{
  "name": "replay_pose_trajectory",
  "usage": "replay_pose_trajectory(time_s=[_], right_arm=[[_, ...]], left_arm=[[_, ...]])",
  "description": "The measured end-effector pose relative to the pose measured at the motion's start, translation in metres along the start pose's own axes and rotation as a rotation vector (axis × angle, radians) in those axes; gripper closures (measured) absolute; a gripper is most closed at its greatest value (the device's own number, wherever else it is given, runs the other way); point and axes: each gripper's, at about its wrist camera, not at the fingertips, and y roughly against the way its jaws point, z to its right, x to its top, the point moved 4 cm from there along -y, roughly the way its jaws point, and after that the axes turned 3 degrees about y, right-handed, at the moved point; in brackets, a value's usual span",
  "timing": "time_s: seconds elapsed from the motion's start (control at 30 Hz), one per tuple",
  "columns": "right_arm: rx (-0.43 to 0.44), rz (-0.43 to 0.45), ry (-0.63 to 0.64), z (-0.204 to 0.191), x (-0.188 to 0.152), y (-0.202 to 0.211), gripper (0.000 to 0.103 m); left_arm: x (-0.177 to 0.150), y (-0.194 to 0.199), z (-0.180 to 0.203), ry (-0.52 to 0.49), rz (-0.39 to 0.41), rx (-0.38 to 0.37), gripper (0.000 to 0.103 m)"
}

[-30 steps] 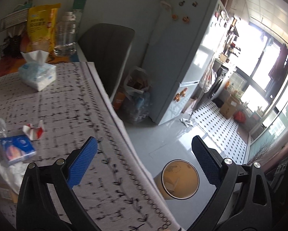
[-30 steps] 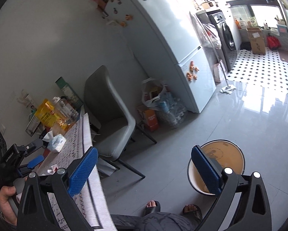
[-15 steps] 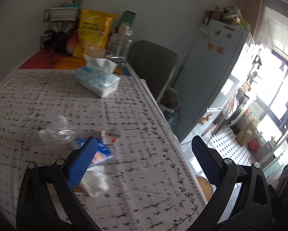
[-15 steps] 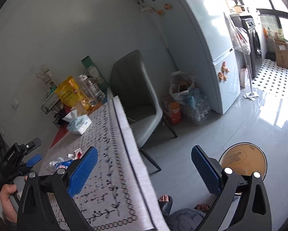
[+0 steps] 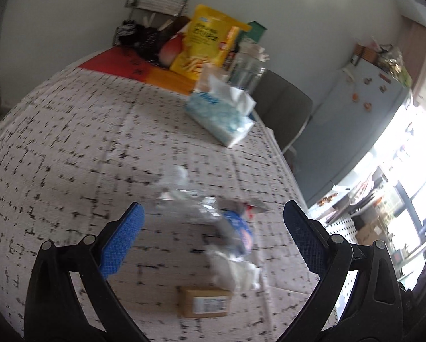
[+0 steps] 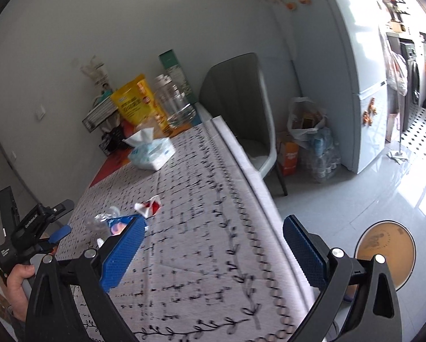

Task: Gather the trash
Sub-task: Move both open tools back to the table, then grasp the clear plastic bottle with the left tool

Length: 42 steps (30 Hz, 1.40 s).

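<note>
Trash lies on the patterned tablecloth (image 5: 70, 148): a crumpled clear plastic bottle (image 5: 181, 196), a blue packet (image 5: 238, 229), a red-and-white wrapper (image 5: 253, 208), a white crumpled tissue (image 5: 235, 268) and a small brown box (image 5: 206, 302). My left gripper (image 5: 213, 245) is open and empty, hovering over this pile. My right gripper (image 6: 213, 253) is open and empty above the table's near edge; the wrapper (image 6: 148, 208) and blue packet (image 6: 117, 225) lie beyond its left finger. The round bin (image 6: 385, 252) stands on the floor at the right. The left gripper also shows in the right wrist view (image 6: 53, 222).
A tissue pack (image 5: 221, 114), a yellow snack bag (image 5: 207, 42), a glass jar (image 5: 250, 62) and a rack stand at the table's far end. A grey chair (image 6: 241, 105), a fridge (image 6: 352, 71) and bags on the floor (image 6: 310, 142) are to the right.
Both grippers have swung from the floor and bin towards the table. The left gripper has closed in over the trash pile, which now sits between its fingers.
</note>
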Motion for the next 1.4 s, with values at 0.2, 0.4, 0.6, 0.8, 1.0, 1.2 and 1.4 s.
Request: replay_pose_trajectory(time_s=[0.2,0.4,0.6,0.8,1.0,1.2,1.4], right_arm=[[0.024,-0.032,0.039,-0.032,-0.002,-0.02,0.008],[0.042,-0.062,0.069,-0.053,-0.008,-0.035,0.008],[0.035,-0.066,0.07,-0.056,-0.01,-0.037,0.008],[0.009,-0.059,0.031,-0.037,-0.008,-0.032,0.008],[-0.015,-0.04,0.014,-0.021,-0.002,-0.022,0.008],[-0.017,-0.046,0.013,-0.021,-0.002,-0.023,0.008],[0.002,-0.069,0.042,-0.039,-0.005,-0.033,0.008]], left_arm=[[0.005,-0.005,-0.03,0.052,-0.013,0.02,0.006],[0.009,-0.015,-0.048,0.091,-0.029,0.021,0.006],[0.008,-0.034,-0.044,0.106,-0.069,0.01,0.006],[0.003,-0.051,-0.027,0.108,-0.066,0.028,0.006],[-0.001,-0.067,-0.022,0.119,-0.058,0.083,0.006],[-0.004,-0.071,-0.014,0.048,-0.053,0.129,0.006],[-0.003,-0.078,-0.02,0.039,-0.079,0.13,0.032]])
